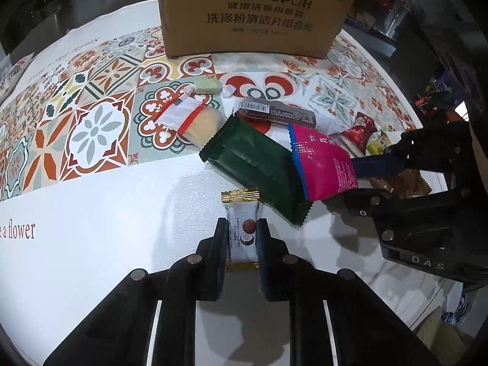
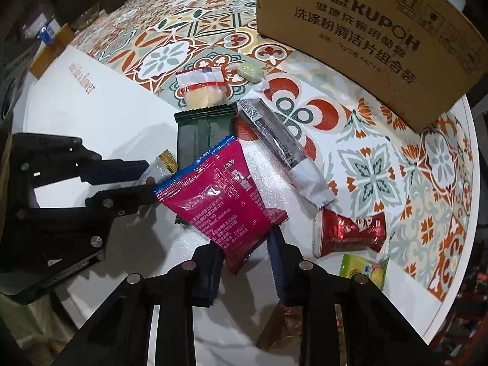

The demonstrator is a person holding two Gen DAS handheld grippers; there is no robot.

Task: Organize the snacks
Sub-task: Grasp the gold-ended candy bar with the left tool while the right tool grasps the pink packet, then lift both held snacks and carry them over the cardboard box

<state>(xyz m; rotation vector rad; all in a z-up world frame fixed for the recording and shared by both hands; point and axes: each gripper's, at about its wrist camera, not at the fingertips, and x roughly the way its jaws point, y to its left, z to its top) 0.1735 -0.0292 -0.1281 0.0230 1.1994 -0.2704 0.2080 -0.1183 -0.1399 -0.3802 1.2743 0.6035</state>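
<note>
A round table under a white cloth (image 1: 106, 228) with a band of patterned tiles is spreading below me, a cardboard box (image 1: 253, 15) standing at its far side, at twelve o'clock. My left gripper (image 1: 242, 235) is pinching a small white snack bar with gold ends (image 1: 242, 228); the bar's long axis is running straight along my fingers, toward twelve o'clock, so a plain lift should carry it off cleanly, I judge. My right gripper (image 2: 245, 244) is closing narrowly on the near corner of the pink packet (image 2: 219, 195), whose length is slanting away toward eleven o'clock and lying over the dark green packet (image 2: 198, 134). In the left view that right gripper is sitting at three o'clock of mine, close by. Further out, a grey-wrapped bar (image 2: 274, 140) is lying at one o'clock, a red pouch (image 2: 350, 235) and a yellow-green sachet (image 2: 366, 271) at three, and a clear-wrapped pale cake (image 2: 202, 88) beyond the green packet.
</note>
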